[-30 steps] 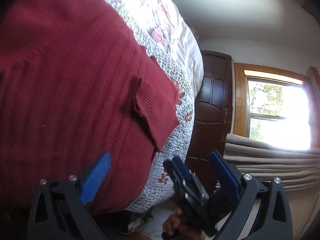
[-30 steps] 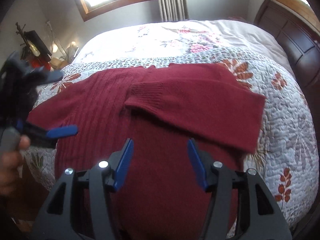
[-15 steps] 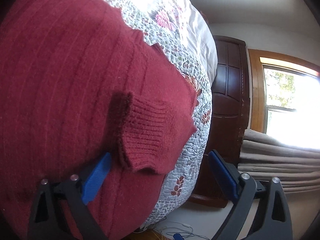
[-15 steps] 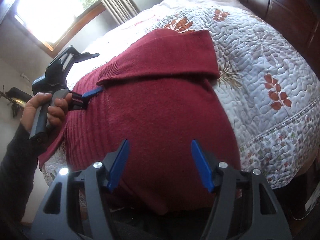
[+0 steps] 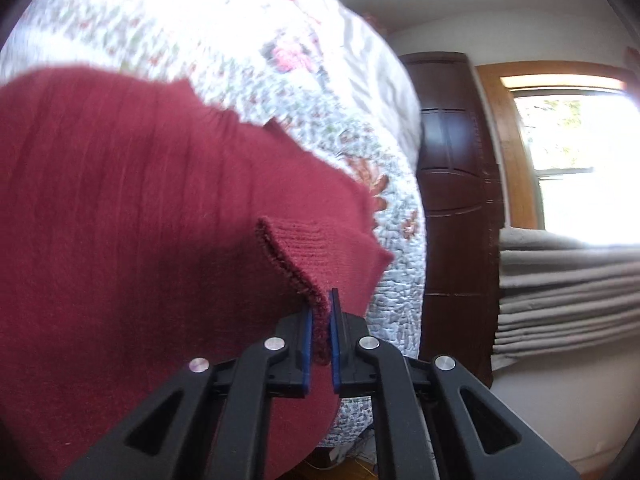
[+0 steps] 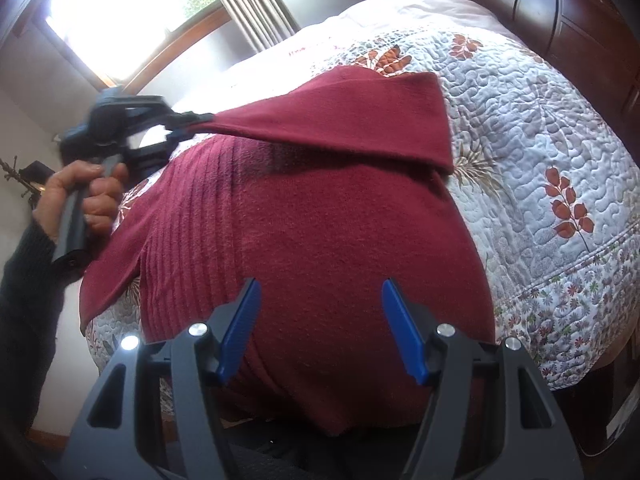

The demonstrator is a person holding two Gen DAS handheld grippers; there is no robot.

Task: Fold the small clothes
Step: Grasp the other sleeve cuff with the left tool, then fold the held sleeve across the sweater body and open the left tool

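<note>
A dark red knitted sweater lies spread on the quilted bed, its body facing me. One sleeve is folded across the chest. My left gripper is shut on the ribbed cuff of that sleeve and holds it lifted off the body. In the right wrist view that left gripper appears at the left, held by a hand, with the sleeve stretched taut from it. My right gripper hangs open above the sweater's lower body, with nothing between its fingers.
The floral quilt covers the bed to the right and beyond the sweater. A dark wooden headboard stands at the far right. A window and grey curtains lie past the bed edge. A hand and dark sleeve are at left.
My left gripper went from open beside the cuff to shut on it and lifted the sleeve. My right gripper stayed open and moved a little closer over the sweater.
</note>
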